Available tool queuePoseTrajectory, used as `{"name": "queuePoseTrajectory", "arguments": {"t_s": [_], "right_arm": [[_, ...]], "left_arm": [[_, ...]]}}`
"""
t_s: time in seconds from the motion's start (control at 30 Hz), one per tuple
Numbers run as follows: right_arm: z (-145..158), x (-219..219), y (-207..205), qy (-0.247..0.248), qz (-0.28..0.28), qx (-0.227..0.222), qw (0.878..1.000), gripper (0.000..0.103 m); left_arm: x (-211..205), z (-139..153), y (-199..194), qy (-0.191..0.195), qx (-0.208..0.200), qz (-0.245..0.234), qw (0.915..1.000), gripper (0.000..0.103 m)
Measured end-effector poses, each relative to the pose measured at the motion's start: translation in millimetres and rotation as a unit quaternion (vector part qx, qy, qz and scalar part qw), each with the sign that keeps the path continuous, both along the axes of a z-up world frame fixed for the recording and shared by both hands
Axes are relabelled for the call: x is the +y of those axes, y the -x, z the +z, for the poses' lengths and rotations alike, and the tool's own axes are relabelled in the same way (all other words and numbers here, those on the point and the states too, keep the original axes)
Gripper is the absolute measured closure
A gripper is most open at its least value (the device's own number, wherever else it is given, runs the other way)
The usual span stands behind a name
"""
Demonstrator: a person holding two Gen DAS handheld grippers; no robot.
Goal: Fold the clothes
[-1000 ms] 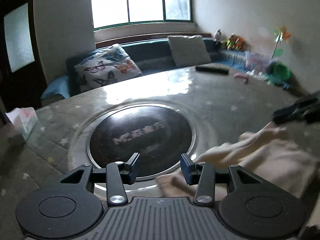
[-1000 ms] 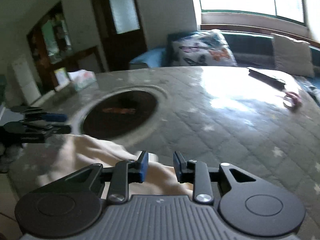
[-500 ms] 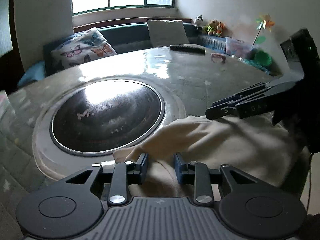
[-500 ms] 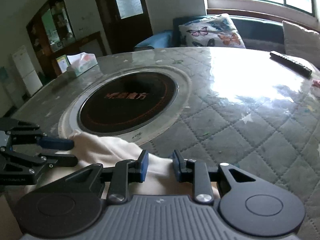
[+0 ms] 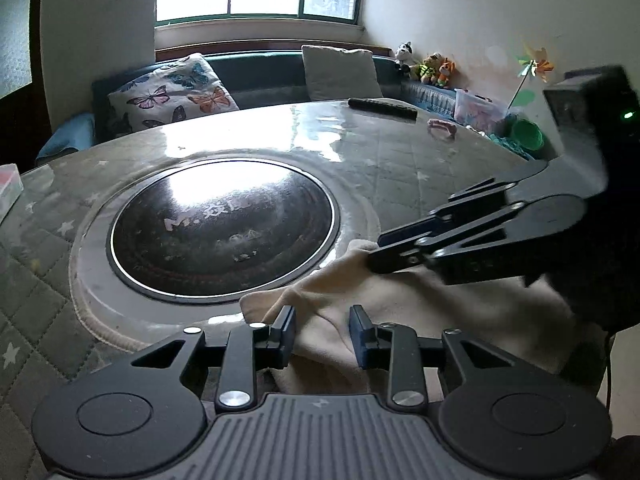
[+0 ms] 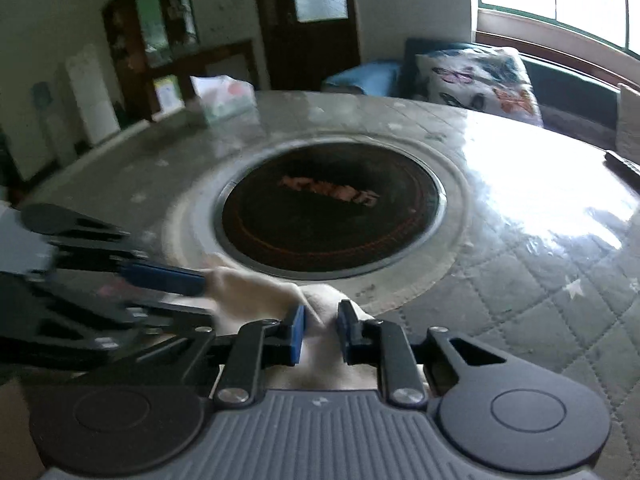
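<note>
A cream garment (image 5: pixel 420 304) lies bunched at the near edge of the round table (image 5: pixel 400 168), just in front of the black round hotplate (image 5: pixel 222 224). My left gripper (image 5: pixel 322 320) sits low over the garment's left corner, with a raised fold pinched between its pads. My right gripper (image 6: pixel 322 316) has its jaws closing on a bunch of the same garment (image 6: pixel 256 292), which fills the gap between the pads. From the left wrist view the right gripper (image 5: pixel 374 250) comes in from the right and lifts the cloth's far edge. The left gripper (image 6: pixel 206 298) appears blurred at the left of the right wrist view.
A dark remote (image 5: pixel 382 108) and a small pink object (image 5: pixel 442 126) lie at the table's far side. A tissue box (image 6: pixel 222 98) stands at its left edge. Behind are a sofa with a butterfly cushion (image 5: pixel 172 96) and a window.
My right gripper has swung left along the cloth, close to the left gripper, and its jaws have narrowed. My left gripper has sunk onto the cloth corner with its jaws drawn in.
</note>
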State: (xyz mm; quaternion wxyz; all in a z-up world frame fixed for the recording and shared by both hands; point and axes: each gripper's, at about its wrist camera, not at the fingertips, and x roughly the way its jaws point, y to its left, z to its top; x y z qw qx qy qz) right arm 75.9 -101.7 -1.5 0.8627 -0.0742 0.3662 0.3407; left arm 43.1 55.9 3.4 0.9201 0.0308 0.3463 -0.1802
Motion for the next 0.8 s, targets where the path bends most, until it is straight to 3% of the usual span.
{"name": "queuePoseTrajectory", "arguments": {"t_s": [0.2, 0.37, 0.6, 0.8], "right_arm": [[12.0, -9.4, 5.5, -0.024, -0.011, -0.008, 1.0, 0.082], [30.5, -44.5, 35.1, -0.007, -0.011, -0.03, 0.999, 0.082], [8.7, -97.0, 39.8, 0.005, -0.099, -0.013, 0.995, 0.082], [3.5, -118.1, 28.4, -0.033, -0.132, -0.008, 0.991, 0.083]], "left_arm": [[-1.5, 8.1, 5.6, -0.004, -0.015, 0.008, 0.9999, 0.069], [-8.3, 15.2, 14.1, -0.007, -0.035, 0.012, 0.9993, 0.065], [-9.7, 3.4, 9.4, -0.022, -0.019, 0.024, 0.9993, 0.063], [-7.9, 4.8, 15.9, -0.024, -0.023, 0.042, 0.9986, 0.058]]}}
